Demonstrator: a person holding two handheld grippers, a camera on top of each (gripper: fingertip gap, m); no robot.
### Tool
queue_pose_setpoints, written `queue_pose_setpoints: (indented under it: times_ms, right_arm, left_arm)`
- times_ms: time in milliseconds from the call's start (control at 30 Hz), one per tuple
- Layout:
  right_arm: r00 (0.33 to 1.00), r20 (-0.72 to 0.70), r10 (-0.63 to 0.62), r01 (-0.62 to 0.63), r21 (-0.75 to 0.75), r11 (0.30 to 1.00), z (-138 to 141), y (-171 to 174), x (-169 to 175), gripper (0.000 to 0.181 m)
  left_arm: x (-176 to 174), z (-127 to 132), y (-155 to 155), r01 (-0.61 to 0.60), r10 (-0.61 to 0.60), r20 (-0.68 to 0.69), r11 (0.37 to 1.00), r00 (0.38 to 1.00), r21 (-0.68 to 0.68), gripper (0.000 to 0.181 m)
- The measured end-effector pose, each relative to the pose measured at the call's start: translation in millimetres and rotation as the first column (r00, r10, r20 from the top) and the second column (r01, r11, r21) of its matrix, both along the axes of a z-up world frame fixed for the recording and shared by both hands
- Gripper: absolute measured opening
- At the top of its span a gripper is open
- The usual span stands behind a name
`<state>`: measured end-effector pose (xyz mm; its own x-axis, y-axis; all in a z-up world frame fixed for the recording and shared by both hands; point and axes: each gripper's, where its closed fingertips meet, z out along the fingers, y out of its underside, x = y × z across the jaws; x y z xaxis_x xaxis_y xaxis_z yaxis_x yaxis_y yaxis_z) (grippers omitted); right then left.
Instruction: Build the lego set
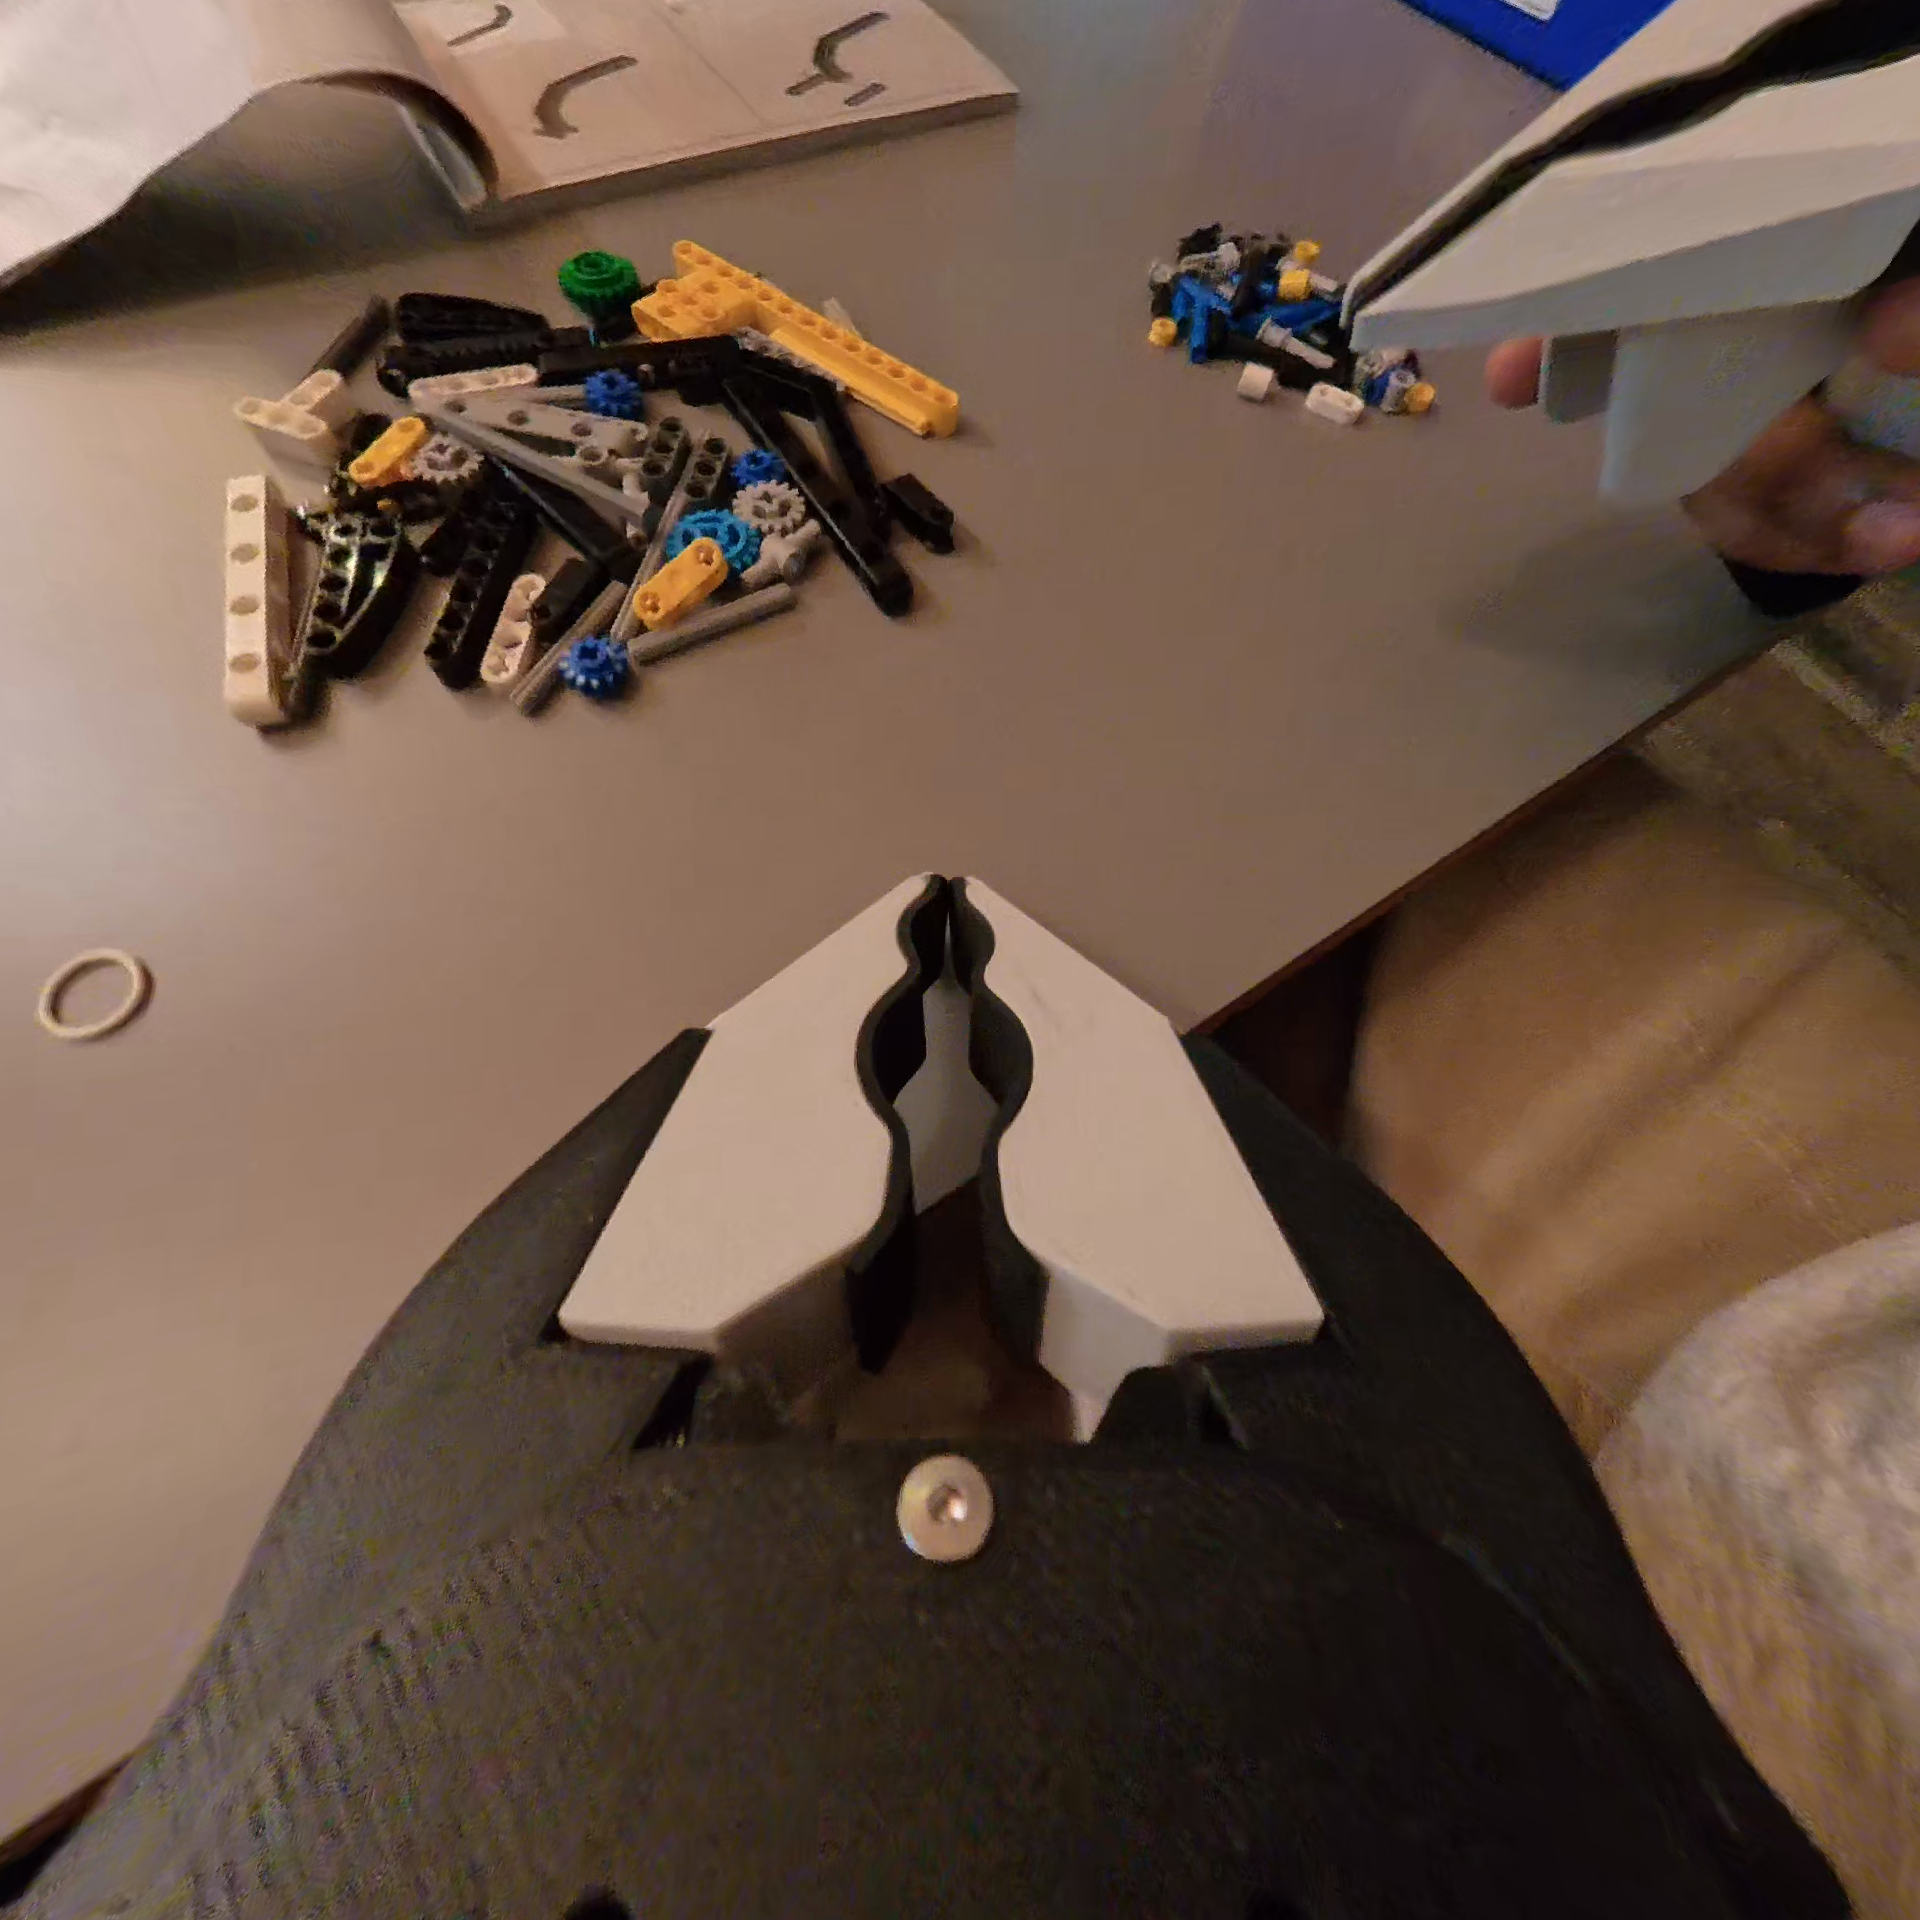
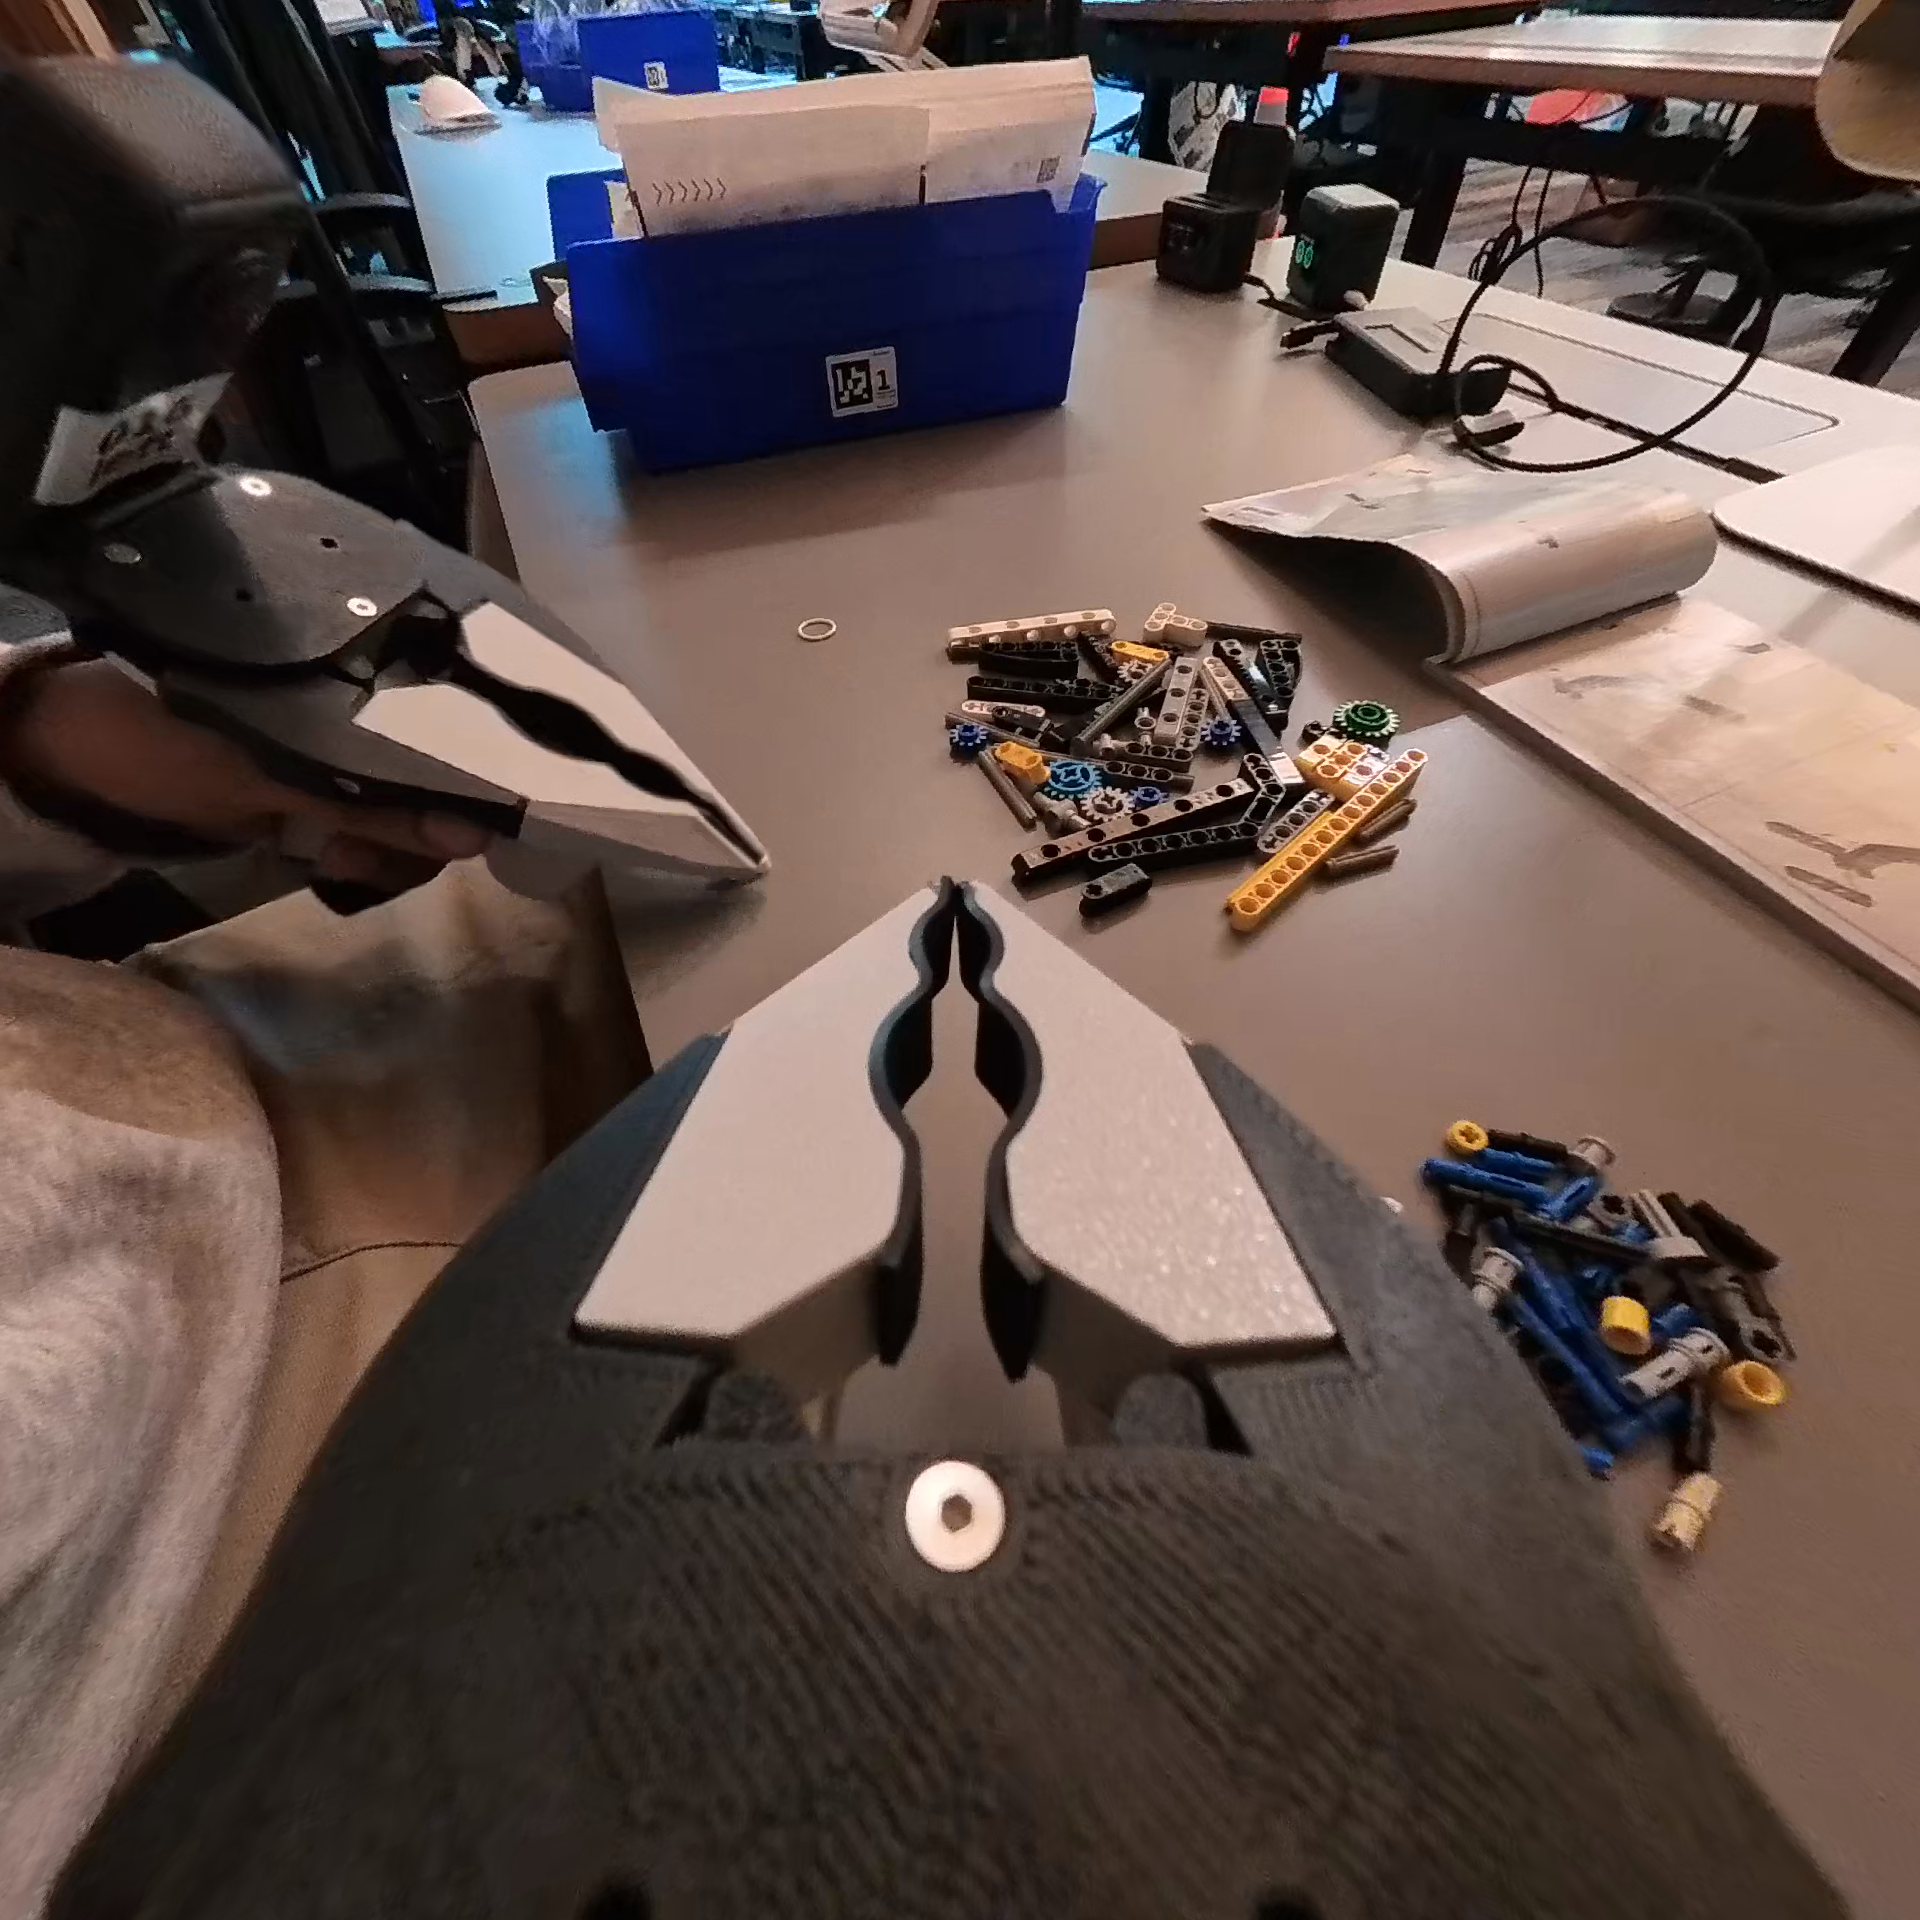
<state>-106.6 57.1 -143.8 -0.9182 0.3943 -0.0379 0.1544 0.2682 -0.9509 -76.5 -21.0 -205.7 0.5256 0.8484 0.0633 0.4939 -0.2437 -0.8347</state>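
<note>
A pile of loose beams, gears and axles (image 1: 582, 478) in black, grey, yellow and blue lies on the grey table (image 1: 1039, 675); it also shows in the right wrist view (image 2: 1174, 758). A smaller heap of blue, black and yellow pins (image 1: 1278, 312) lies to its right and shows in the right wrist view too (image 2: 1621, 1309). My left gripper (image 1: 948, 883) is shut and empty above the table's near edge. My right gripper (image 2: 954, 889) is shut and empty. In the left wrist view its tips (image 1: 1351, 312) sit at the pin heap.
An open instruction booklet (image 1: 675, 94) lies behind the big pile. A blue bin (image 2: 831, 312) with papers stands at the back. A small rubber ring (image 1: 94, 992) lies at the left. Cables and chargers (image 2: 1403, 343) lie at the back right. About 11 cm separates my left fingertips from my right.
</note>
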Motion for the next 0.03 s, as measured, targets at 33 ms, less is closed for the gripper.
queue_pose_setpoints:
  times_ms: [33]
  right_arm:
    - [1.000, 0.000, 0.000, 0.000, 0.001, 1.000, -0.4, 0.0, -0.1, 0.000]
  left_arm:
    - [-2.1, 2.9, 1.3, 0.016, -0.016, -0.007, 1.000, 1.000, 0.004, 0.000]
